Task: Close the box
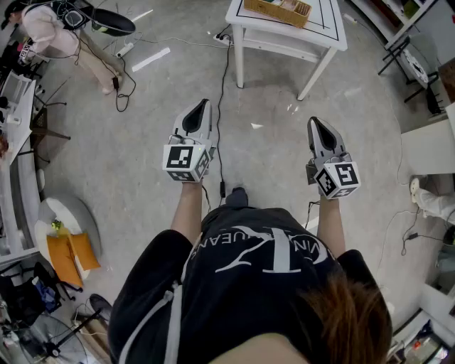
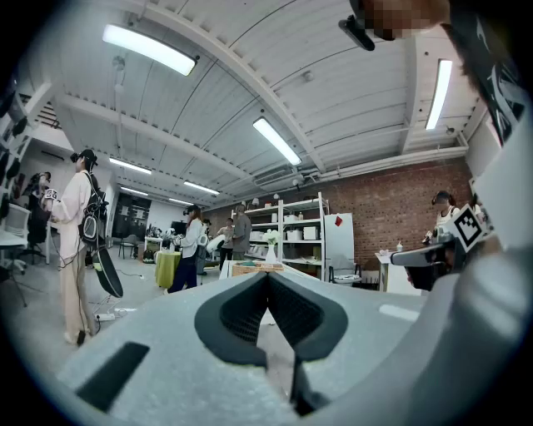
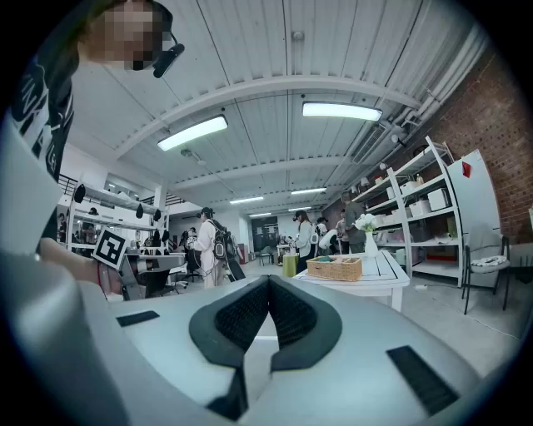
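While I stand on the grey floor (image 1: 142,142) with both arms held out level, my left claw (image 1: 201,106) has its two dark pads pressed together along one seam, and nothing sits between them. Just right of it a black cable (image 1: 226,71) runs across the floor, passing between my two claws.

Ahead of me, well apart from both claws, stands the white desk (image 1: 284,34). The box (image 1: 279,10) rests on its top. It is a shallow, woven-looking box, open upward with no lid over it. The upper edge of the head view cuts off its far side, so I see only part of the inside. Something pale lies in it, but it is too small for me to tell what it is. From my right gripper view the box shows side-on, so its contents are hidden behind the near wall. A white vase (image 3: 370,244) with pale flowers stands on the desk just right of it.

My right claw (image 1: 315,122) is likewise closed tight, pad against pad, and holds nothing. Farther right, shelves (image 3: 429,208) along the brick wall carry white containers. They are shut or turned away, and I cannot make out what is in them.
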Demonstrator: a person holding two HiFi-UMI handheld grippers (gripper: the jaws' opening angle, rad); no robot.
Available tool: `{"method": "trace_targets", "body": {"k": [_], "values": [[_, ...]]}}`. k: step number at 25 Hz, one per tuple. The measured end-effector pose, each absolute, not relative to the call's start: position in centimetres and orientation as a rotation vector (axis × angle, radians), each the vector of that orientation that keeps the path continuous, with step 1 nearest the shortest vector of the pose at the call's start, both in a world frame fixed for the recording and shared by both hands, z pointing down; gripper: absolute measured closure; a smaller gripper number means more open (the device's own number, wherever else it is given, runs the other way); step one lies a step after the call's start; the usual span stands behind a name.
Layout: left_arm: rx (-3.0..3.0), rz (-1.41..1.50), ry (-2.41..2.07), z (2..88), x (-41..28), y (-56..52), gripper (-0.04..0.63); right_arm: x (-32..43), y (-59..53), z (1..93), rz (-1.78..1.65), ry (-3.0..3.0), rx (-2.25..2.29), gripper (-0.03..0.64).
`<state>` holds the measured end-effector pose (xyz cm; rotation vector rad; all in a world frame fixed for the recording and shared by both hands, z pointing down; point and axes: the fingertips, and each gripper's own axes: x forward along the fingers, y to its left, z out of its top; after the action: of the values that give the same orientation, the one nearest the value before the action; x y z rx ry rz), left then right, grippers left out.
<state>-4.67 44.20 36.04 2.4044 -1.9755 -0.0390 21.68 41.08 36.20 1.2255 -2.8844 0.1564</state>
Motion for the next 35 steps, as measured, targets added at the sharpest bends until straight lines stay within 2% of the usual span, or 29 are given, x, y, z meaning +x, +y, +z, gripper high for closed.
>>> {"method": "trace_targets", "body": {"k": [28,29,32,35], "values": [[2.411,-0.021,-1.943,37.3,-10.0,41.7,0.584,17.2,38.9,38.1,0.224,-2.858,1.284,0.616],[2.414,-0.018,-1.935,37.5,-9.9,41.4,0.584,17.3,38.4,38.1,0.237,-2.860,1.295,0.565],[2.419,0.010,-1.914,38.4,-9.7,40.6,0.584,17.4,37.0,38.3,0.270,-2.865,1.315,0.488],[2.400,0.021,-1.923,39.2,-10.3,38.9,0.584,16.9,35.0,39.0,0.285,-2.869,1.305,0.456]]}}
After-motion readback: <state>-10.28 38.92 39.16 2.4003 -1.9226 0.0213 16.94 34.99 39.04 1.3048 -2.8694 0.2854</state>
